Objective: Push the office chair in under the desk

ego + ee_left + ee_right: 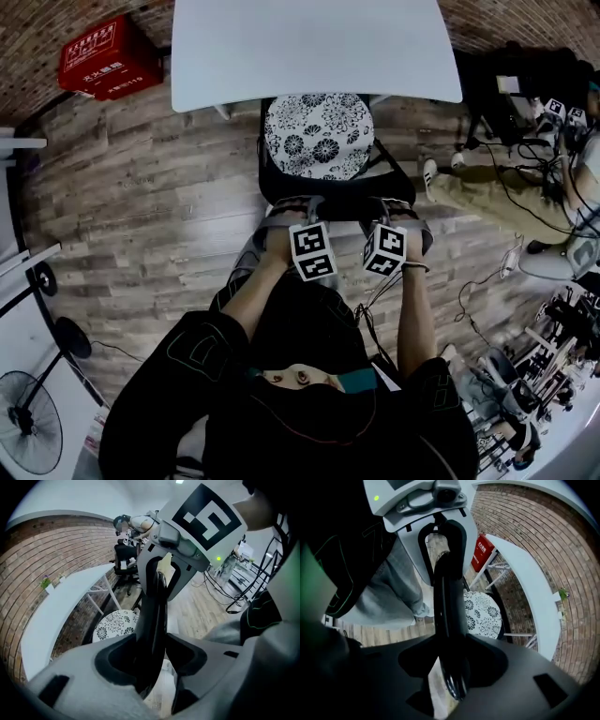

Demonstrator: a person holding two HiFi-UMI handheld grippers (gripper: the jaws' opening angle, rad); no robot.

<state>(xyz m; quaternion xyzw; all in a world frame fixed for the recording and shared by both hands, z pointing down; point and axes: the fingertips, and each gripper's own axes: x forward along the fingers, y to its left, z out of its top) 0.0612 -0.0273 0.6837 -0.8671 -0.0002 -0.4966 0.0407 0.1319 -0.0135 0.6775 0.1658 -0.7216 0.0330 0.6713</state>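
Note:
The office chair stands in front of the white desk (309, 47), with its floral seat cushion (319, 136) half under the desk's front edge. Its black backrest (337, 200) faces me. My left gripper (286, 211) straddles the backrest's top rim (152, 620); a sliver of floor shows beside the rim, so the pads do not visibly press on it. My right gripper (398, 214) holds the same rim (447, 620) further right, and the jaws there sit tight against it. Each gripper's marker cube shows in the other's view.
A red box (108, 58) lies by the brick wall at the back left. A person's legs (487, 187) stretch in from the right, near cables and equipment (553, 356). A floor fan (28, 431) and a white table edge (19, 272) stand at the left.

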